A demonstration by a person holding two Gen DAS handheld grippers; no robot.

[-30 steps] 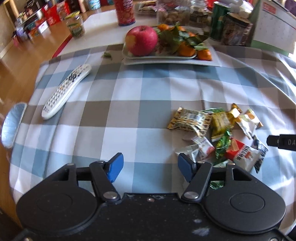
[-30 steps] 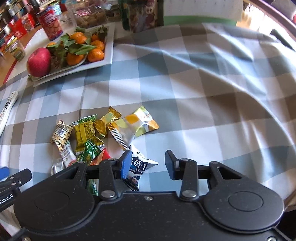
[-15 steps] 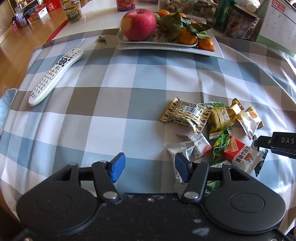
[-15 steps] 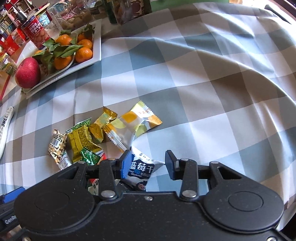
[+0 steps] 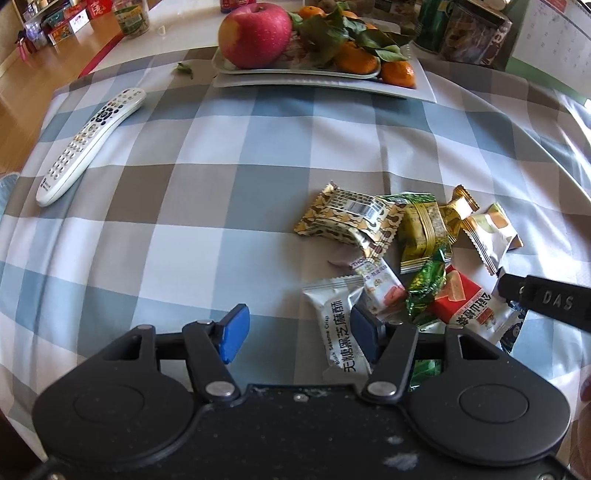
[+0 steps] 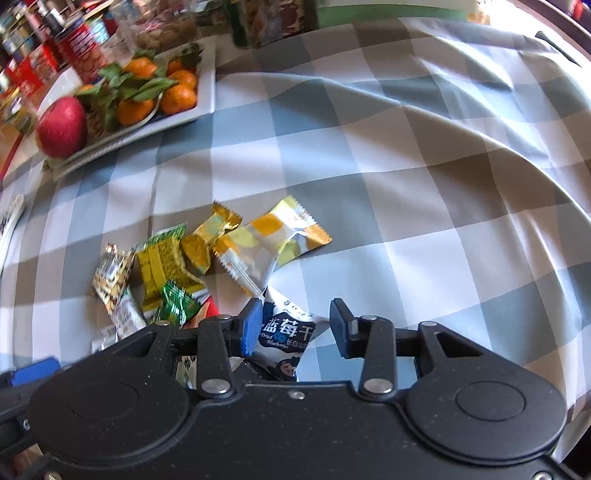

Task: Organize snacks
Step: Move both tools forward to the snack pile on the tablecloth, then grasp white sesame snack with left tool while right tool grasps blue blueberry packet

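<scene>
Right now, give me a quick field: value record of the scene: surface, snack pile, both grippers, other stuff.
surface: checked tablecloth
snack pile: loose wrapped snacks bunched together, some overlapping
left gripper: jaws open, low at the pile's near left edge; black sesame crisp packet against its right pad
right gripper: jaws open, blueberry packet between them, not clamped
other: fruit tray with apple and tangerines at the far side; remote to the left
</scene>
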